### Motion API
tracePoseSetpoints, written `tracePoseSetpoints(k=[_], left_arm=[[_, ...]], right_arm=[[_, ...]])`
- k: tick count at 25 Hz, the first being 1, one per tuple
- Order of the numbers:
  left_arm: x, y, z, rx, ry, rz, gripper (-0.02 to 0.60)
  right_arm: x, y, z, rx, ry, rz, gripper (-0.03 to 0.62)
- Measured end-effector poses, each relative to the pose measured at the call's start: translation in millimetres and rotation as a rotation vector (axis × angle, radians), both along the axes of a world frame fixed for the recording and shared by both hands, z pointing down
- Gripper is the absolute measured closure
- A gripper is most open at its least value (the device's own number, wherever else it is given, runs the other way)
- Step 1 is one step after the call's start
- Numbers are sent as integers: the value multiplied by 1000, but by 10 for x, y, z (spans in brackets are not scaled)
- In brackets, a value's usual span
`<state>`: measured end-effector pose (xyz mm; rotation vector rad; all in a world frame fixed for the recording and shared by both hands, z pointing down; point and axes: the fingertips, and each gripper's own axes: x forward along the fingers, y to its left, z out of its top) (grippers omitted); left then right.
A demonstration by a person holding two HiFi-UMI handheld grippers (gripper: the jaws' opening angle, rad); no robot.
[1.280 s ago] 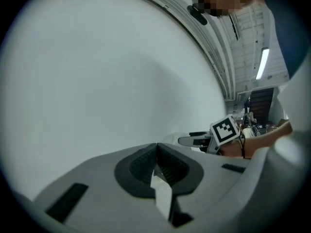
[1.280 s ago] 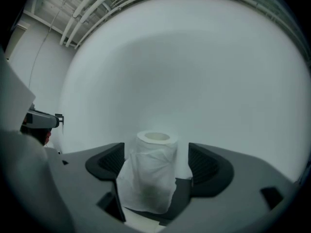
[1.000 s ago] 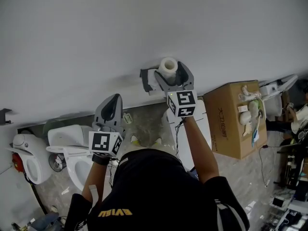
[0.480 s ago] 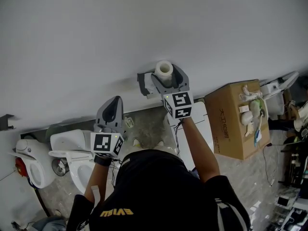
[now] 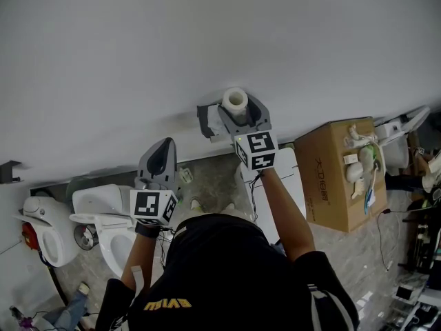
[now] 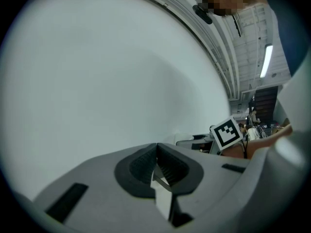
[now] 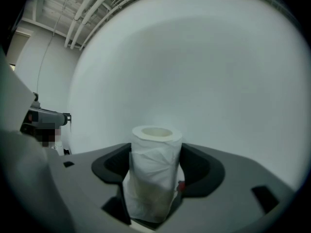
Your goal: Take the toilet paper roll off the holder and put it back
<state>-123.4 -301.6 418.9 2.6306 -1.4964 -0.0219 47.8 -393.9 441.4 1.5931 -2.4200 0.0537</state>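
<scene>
Toilet paper roll (image 5: 235,99) stood upright between the pads of the right hand-held gripper (image 7: 154,171), whose jaws had just been closing and pinched its sides, just beside the grey holder (image 5: 209,118) on the white wall (image 5: 207,33), while the left hand-held gripper (image 6: 156,149) hung lower, jaws pressed together on nothing.

Head view: camera sits above the person and faces steeply down along the white wall (image 5: 207,40). Left tongs (image 5: 164,143) and right tongs (image 5: 241,110) sit mid-frame.

Left gripper view: rides the left tongs, faces level at the wall. The right tongs' marker cube (image 6: 226,133) is at centre right.

Right gripper view: sits close behind the toilet paper roll (image 7: 153,169). The jaws have just been closing and the pads touch its sides.

Shared by all three: the wall. Shared by head and right gripper views: the roll.
</scene>
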Motion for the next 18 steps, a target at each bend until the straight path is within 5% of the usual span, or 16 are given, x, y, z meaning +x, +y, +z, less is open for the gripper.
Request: tracePoseSetpoints(k=[18], left_arm=[[60, 19, 15, -2, -4, 1, 571]], right_arm=[[95, 7, -115, 7, 0, 0, 293]])
